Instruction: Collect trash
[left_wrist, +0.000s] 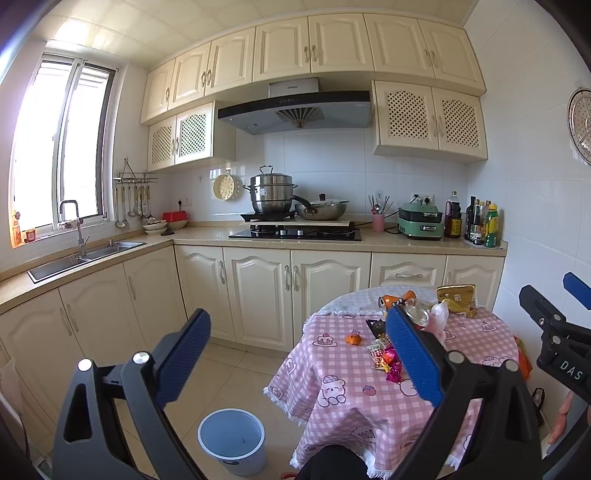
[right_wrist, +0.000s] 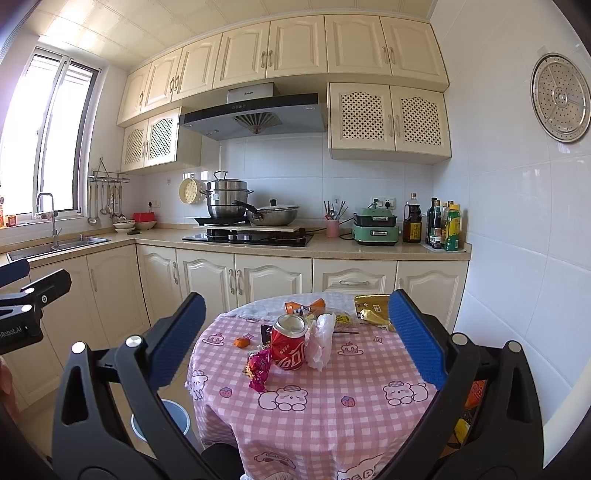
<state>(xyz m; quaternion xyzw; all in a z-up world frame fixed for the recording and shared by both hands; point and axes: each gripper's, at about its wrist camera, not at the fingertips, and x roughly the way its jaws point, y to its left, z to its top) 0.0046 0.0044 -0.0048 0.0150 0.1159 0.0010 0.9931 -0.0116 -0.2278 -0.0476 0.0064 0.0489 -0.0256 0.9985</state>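
Red and dented, the cola can (right_wrist: 289, 345) stands mid-table (right_wrist: 332, 398) among wrappers (right_wrist: 258, 369), so with both the right gripper (right_wrist: 295, 343) and left gripper (left_wrist: 299, 354) spread empty, I'd straddle it squarely before carrying it to the bin (left_wrist: 232, 439) on the floor.

A pink checked cloth with a fringed hem covers the tabletop (right_wrist: 332, 391); its weave looks matt and soft. The red can (right_wrist: 289, 345) is glossy metal with a bright bare top. Beside it a thin plastic bag (right_wrist: 320, 339) is crinkled and translucent, and the candy wrappers (right_wrist: 258, 369) are shiny foil. The gold packet (right_wrist: 373, 308) gleams like foil. The bin (left_wrist: 232, 441) is smooth pale plastic. Both grippers' fingers (right_wrist: 415, 336) carry ribbed blue pads on matt black plastic.
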